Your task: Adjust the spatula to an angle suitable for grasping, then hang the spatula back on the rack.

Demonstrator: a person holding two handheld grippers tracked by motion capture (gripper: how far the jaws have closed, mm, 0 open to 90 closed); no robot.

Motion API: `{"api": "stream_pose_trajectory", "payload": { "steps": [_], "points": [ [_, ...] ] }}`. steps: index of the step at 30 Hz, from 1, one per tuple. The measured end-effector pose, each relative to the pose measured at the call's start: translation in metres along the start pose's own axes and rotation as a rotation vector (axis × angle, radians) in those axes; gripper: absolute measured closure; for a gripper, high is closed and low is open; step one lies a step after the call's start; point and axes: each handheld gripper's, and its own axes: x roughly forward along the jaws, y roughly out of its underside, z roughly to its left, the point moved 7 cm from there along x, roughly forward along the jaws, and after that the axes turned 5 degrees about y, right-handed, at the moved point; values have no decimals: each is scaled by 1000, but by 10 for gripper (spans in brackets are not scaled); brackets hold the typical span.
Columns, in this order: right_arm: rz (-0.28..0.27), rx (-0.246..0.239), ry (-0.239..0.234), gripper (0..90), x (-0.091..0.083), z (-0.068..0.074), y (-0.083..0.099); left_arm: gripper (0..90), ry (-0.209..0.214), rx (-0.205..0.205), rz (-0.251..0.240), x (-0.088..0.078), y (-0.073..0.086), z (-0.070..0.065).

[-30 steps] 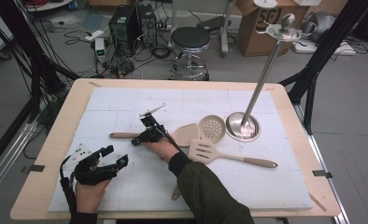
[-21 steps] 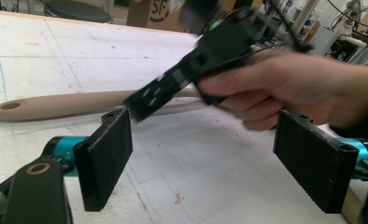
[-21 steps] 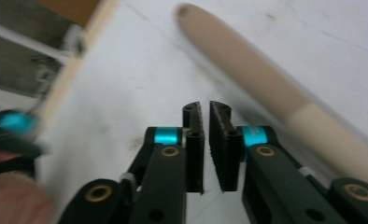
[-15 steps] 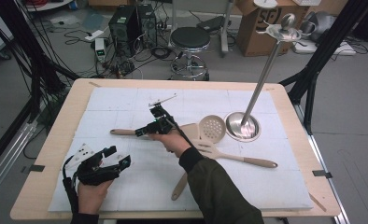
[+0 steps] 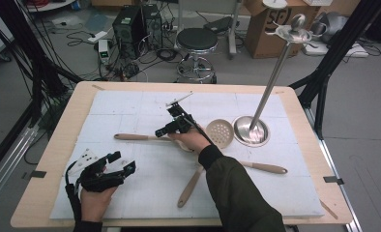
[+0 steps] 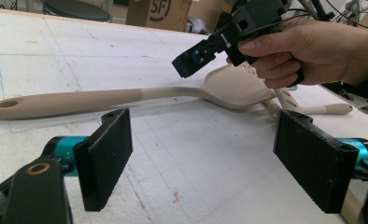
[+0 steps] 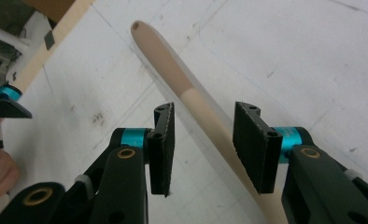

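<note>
A beige spoon (image 5: 140, 137) with a long handle lies flat on the white foam board (image 5: 130, 104). My right gripper (image 5: 163, 130) hovers just above the handle, a hand around its body. In the right gripper view its jaws (image 7: 203, 144) have just been opening. The spoon handle (image 7: 173, 74) runs below the gap and neither pad touches it. My left gripper (image 5: 122, 161) rests open at the board's near left with nothing in it. Its own view (image 6: 203, 158) looks across at the spoon (image 6: 126, 95) and the right gripper (image 6: 210, 49).
A round perforated skimmer (image 5: 220, 133) lies beside the hand. Two more beige utensil handles (image 5: 266, 167) (image 5: 188, 187) lie nearer the front. A metal stand (image 5: 250, 131) with a tall pole rises at the right. A stool and cables sit beyond the table.
The right gripper has let go of the spoon handle, opened its jaws and risen a little toward the far right. The spoon stays on the board. The left gripper has not moved.
</note>
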Motion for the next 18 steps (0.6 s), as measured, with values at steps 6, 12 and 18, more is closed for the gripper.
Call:
{"api": "stream_pose_trajectory", "payload": {
  "steps": [6, 12, 18],
  "points": [
    [36, -9, 0, 574, 3, -7, 3, 202, 0, 1, 1, -2, 0, 0],
    [64, -52, 0, 566, 8, -5, 6, 202, -3, -2, -1, -2, 0, 1],
    [101, -63, 31, 575, 13, -8, 8, 203, -1, -2, 2, -2, 1, 0]
  ]
}}
